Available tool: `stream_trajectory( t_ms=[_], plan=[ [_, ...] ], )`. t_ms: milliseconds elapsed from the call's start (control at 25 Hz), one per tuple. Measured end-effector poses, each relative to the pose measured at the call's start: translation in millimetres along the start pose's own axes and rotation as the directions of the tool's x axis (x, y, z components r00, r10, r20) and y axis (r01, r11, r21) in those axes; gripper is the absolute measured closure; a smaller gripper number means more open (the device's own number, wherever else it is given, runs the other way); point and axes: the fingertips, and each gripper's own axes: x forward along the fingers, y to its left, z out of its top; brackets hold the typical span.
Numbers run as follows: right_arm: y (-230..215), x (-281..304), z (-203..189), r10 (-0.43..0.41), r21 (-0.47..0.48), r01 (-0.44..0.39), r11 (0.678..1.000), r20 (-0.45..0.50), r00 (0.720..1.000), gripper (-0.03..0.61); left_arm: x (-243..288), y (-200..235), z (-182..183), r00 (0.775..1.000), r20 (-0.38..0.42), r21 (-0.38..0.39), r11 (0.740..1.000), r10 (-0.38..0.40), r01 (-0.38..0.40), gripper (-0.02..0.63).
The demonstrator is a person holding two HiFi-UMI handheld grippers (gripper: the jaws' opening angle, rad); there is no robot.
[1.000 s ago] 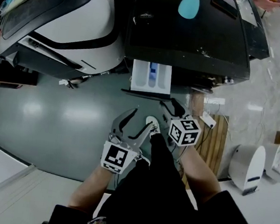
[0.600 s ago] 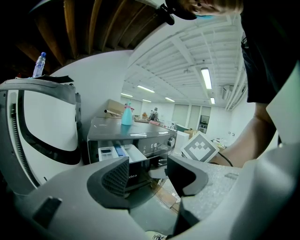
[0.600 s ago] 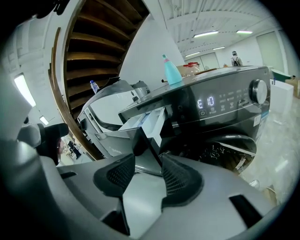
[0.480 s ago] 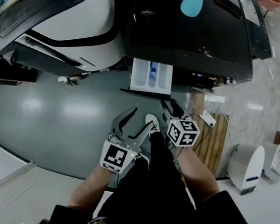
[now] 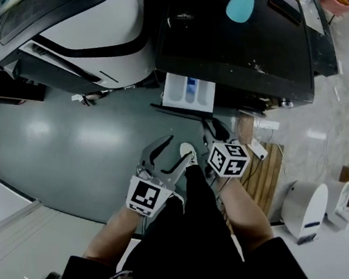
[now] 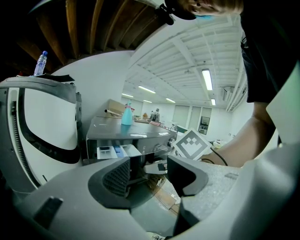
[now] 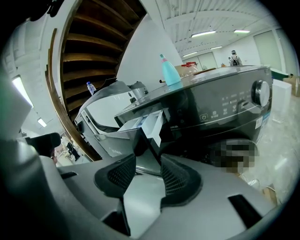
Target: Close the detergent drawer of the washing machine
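Note:
The dark washing machine (image 5: 237, 42) stands ahead with its white detergent drawer (image 5: 189, 93) pulled out at the top left of its front. The drawer (image 7: 150, 123) shows just beyond my right gripper (image 5: 212, 126), which hangs a little below and to the right of it. Its jaws (image 7: 149, 176) are closing; only a dark door edge shows through the gap, and nothing is pressed between the pads. My left gripper (image 5: 176, 150) hangs lower, over the floor. It is open and empty (image 6: 147, 173), with the drawer (image 6: 115, 151) farther off.
A white machine (image 5: 81, 23) stands close on the left of the washer. A teal bottle (image 5: 239, 5) sits on the washer's top. A wooden slatted panel (image 5: 265, 172) and a white appliance (image 5: 308, 209) are on the right. The person's shoe (image 5: 189, 150) is between the grippers.
The right gripper's jaws have narrowed and it has edged slightly towards the washer. The left gripper has stayed where it was.

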Motion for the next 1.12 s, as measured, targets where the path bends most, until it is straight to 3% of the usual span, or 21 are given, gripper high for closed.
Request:
stream_trajectory(
  t_ms=[1120],
  plan=[
    [-23, 49, 54, -0.023, 0.076, 0.020, 0.997, 0.039, 0.999, 0.419, 14, 19, 12, 0.999, 0.015, -0.027, 0.999, 0.039, -0.039, 0.371]
  ],
)
